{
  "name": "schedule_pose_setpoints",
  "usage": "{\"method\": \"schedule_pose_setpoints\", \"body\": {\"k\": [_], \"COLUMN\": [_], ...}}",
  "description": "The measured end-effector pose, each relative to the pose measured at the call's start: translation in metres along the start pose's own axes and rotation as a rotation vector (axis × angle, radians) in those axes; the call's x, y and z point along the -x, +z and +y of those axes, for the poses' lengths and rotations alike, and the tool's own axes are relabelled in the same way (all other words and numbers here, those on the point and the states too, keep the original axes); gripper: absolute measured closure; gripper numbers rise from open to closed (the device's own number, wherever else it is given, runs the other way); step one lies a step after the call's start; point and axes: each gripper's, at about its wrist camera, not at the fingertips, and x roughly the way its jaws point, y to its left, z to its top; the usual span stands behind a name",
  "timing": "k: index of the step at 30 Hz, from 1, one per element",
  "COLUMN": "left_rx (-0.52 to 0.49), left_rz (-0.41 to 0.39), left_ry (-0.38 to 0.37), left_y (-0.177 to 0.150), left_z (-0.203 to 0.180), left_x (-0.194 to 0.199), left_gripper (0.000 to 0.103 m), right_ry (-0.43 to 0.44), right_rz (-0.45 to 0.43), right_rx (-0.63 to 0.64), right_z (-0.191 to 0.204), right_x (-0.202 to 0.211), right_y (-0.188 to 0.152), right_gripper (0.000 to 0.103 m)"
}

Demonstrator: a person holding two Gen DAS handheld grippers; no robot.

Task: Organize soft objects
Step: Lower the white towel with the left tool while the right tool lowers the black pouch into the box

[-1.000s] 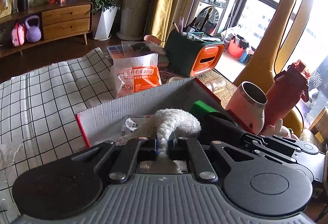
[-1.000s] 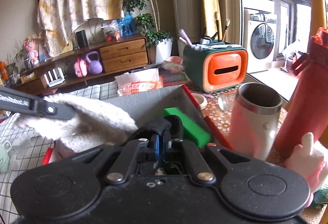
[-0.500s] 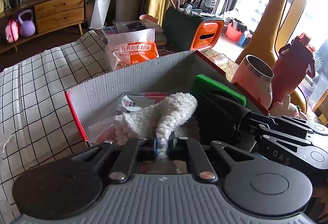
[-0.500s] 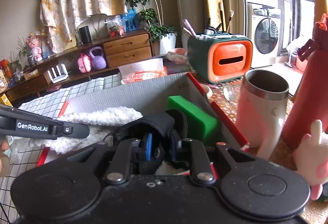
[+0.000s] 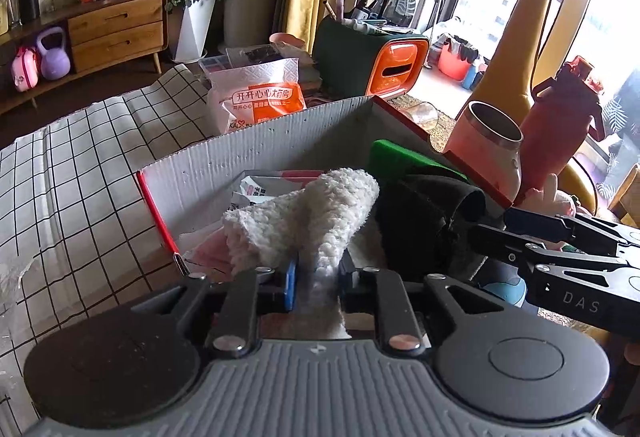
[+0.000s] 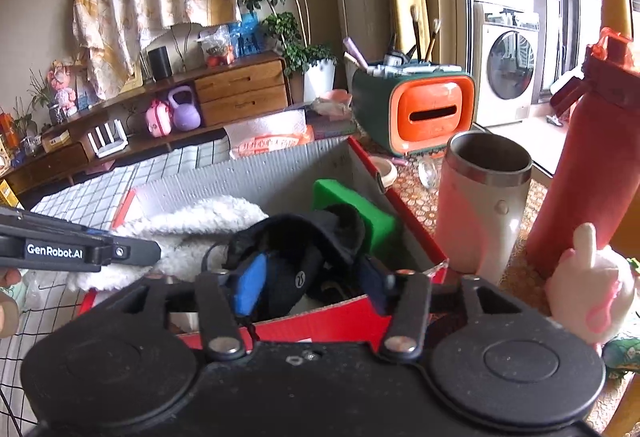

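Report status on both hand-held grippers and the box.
Left hand-held gripper shut on white fluffy cloth. Right hand-held gripper open around black cloth. Both cloths over the box. Green sponge inside.

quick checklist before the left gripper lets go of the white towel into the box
1. White towel over the box opening: ok.
2. Left gripper gripping the towel: ok, fingers pinch its edge.
3. Right gripper free of the black fabric item: ok, fingers spread wide, item lying in the box.
4. Right gripper clear of the towel's drop path: cannot tell, it sits close beside the towel.
5. Room in the box: ok, but the green block and packets take up space.
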Motion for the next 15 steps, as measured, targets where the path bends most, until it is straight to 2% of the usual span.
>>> {"method": "schedule_pose_setpoints", "body": {"k": [1, 2, 4, 15], "left_rx": [0.004, 0.009, 0.015, 0.001], "left_rz": [-0.002, -0.007, -0.032, -0.080], "left_ry": [-0.002, -0.006, 0.004, 0.028], "left_y": [-0.001, -0.001, -0.003, -0.014], "left_z": [0.001, 0.001, 0.003, 0.007], "left_x": [0.002, 0.004, 0.012, 0.052], "left_gripper": [0.061, 0.042, 0.032, 0.032], "right_ry": [0.000, 0.002, 0.009, 0.071], "right_rz": [-0.002, -0.004, -0.006, -0.035], "right_rx": [0.004, 0.006, 0.006, -0.001], "right_z": [0.001, 0.001, 0.002, 0.017], "right_x": [0.002, 0.005, 0.009, 0.044], "right_y": [0.000, 0.001, 0.001, 0.003], "right_gripper": [0.047, 0.046, 0.044, 0.028]}}
